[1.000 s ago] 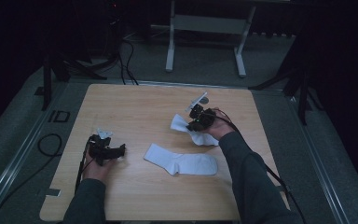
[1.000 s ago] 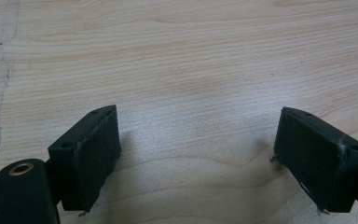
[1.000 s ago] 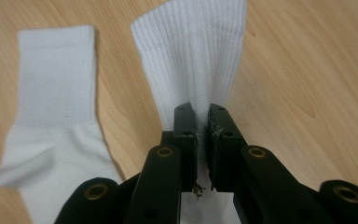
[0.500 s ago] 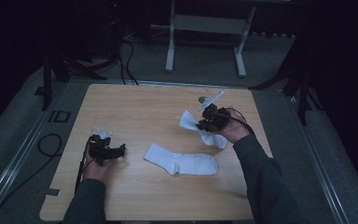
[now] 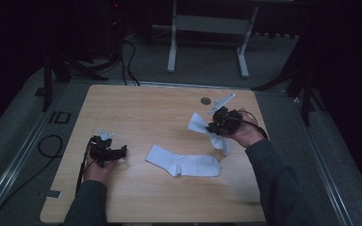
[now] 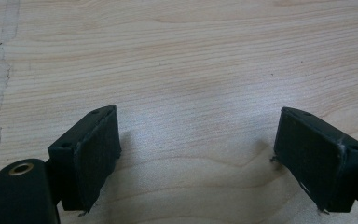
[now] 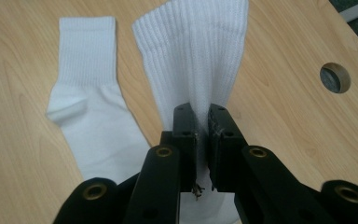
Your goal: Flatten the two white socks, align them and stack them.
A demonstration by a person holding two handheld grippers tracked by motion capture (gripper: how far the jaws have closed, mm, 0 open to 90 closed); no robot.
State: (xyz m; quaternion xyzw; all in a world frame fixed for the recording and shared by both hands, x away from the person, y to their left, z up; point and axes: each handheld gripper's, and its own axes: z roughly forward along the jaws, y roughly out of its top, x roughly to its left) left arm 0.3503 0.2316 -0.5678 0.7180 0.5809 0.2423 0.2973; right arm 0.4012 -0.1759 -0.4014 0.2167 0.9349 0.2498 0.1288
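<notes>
Right gripper [image 7: 202, 135] pinches a ribbed white sock [image 7: 200, 56], draped beyond its jaws; left gripper [image 6: 196, 154] gapes empty above table [image 6: 191, 56].

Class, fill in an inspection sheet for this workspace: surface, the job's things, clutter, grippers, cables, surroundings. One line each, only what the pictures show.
Surface: pale wooden table with a round grommet hole near its far edge.
Job's things: flat white ribbed sock lying mid-table; second white ribbed sock pinched and lifted.
Clutter: nothing seen.
Grippers: left gripper open, low over bare wood; right gripper shut on the second white ribbed sock.
Cables: black cable trailing from the left gripper; more black cables on the floor.
Surroundings: dark room, grey floor, white metal stand beyond the table.
</notes>
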